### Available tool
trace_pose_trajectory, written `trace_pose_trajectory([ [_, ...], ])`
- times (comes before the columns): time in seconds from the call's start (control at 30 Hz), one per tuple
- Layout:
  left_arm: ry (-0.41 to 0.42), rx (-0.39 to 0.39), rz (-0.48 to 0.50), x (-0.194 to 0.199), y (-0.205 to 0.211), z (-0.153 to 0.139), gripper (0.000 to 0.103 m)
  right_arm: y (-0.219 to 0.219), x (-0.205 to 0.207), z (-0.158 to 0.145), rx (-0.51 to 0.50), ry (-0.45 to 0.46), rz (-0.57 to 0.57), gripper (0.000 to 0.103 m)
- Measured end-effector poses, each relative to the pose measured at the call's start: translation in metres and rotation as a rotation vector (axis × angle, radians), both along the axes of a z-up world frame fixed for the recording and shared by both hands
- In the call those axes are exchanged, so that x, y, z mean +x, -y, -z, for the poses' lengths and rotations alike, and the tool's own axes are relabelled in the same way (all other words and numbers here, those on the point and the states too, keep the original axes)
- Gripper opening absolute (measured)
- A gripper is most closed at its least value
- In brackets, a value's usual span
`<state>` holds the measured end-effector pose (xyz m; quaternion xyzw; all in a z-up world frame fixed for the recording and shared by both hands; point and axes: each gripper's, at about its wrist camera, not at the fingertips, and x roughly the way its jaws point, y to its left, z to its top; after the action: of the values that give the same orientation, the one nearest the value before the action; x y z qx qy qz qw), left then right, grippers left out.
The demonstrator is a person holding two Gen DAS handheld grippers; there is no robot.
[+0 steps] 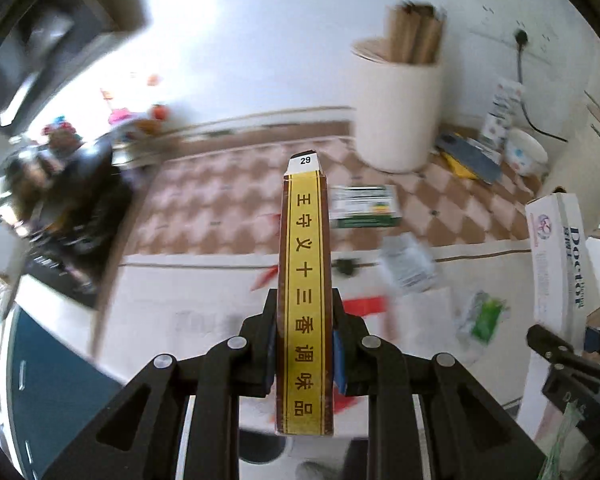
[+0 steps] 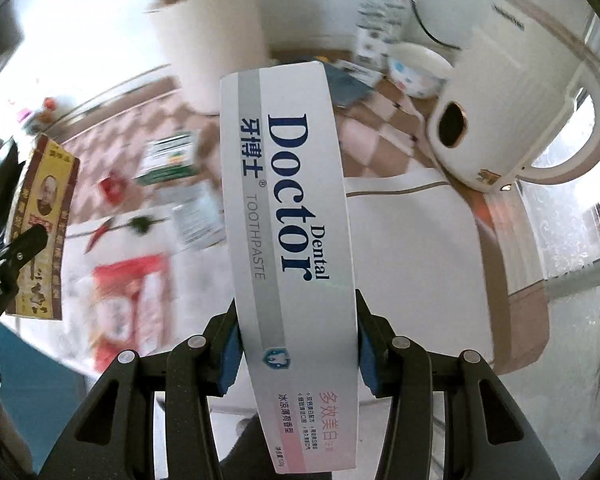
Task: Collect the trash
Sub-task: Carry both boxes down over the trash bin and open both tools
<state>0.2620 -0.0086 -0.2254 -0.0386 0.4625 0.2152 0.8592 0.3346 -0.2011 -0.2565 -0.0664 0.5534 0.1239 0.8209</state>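
My left gripper (image 1: pixel 305 336) is shut on a narrow brown and yellow seasoning box (image 1: pixel 305 280), held up off the table with its end pointing away. The same seasoning box (image 2: pixel 44 224) shows at the left of the right wrist view. My right gripper (image 2: pixel 298 340) is shut on a white toothpaste box (image 2: pixel 288 216), also lifted; that toothpaste box (image 1: pixel 560 256) appears at the right of the left wrist view. On the table lie a green and white carton (image 1: pixel 366 206), a clear crumpled wrapper (image 1: pixel 408 266), a green packet (image 1: pixel 482 316) and red packaging (image 2: pixel 130 304).
A tall white bin (image 1: pixel 398 112) holding cardboard tubes stands on the checkered cloth (image 1: pixel 220 200) at the back. A white kettle (image 2: pixel 512 120), a small bowl (image 2: pixel 418 70) and a carton (image 1: pixel 500 112) sit at the right. Dark clutter (image 1: pixel 60 200) fills the left side.
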Motion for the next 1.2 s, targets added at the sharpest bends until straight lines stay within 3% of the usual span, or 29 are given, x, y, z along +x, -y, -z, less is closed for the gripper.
trace_pose_trajectory([
  [0.1, 0.024, 0.056, -0.07, -0.052, -0.022, -0.009, 0.018, -0.022, -0.033, -0.016, 0.007, 0.022, -0.059, 0.049],
  [0.33, 0.002, 0.056, -0.251, -0.159, -0.072, 0.004, 0.018, -0.089, -0.132, -0.002, 0.015, 0.006, -0.238, 0.049],
  [0.5, -0.08, -0.021, -0.4, -0.218, -0.107, 0.046, 0.018, -0.149, -0.2, 0.034, -0.016, -0.081, -0.404, 0.049],
  [0.6, -0.134, -0.122, -0.48, -0.249, -0.13, 0.088, 0.018, -0.183, -0.235, 0.067, -0.052, -0.148, -0.508, 0.049],
  [0.77, -0.234, -0.411, -0.584, -0.291, -0.168, 0.206, 0.018, -0.224, -0.275, 0.152, -0.116, -0.26, -0.645, 0.049],
  [0.9, -0.305, -0.65, -0.65, -0.316, -0.192, 0.322, 0.018, -0.243, -0.297, 0.252, -0.146, -0.404, -0.685, 0.049],
  [1.07, -0.358, -0.82, -0.699, -0.322, -0.213, 0.45, 0.018, -0.26, -0.311, 0.374, -0.181, -0.551, -0.683, 0.049],
  [1.2, -0.39, -0.896, -0.705, -0.319, -0.223, 0.524, 0.018, -0.281, -0.314, 0.467, -0.216, -0.623, -0.676, 0.049],
])
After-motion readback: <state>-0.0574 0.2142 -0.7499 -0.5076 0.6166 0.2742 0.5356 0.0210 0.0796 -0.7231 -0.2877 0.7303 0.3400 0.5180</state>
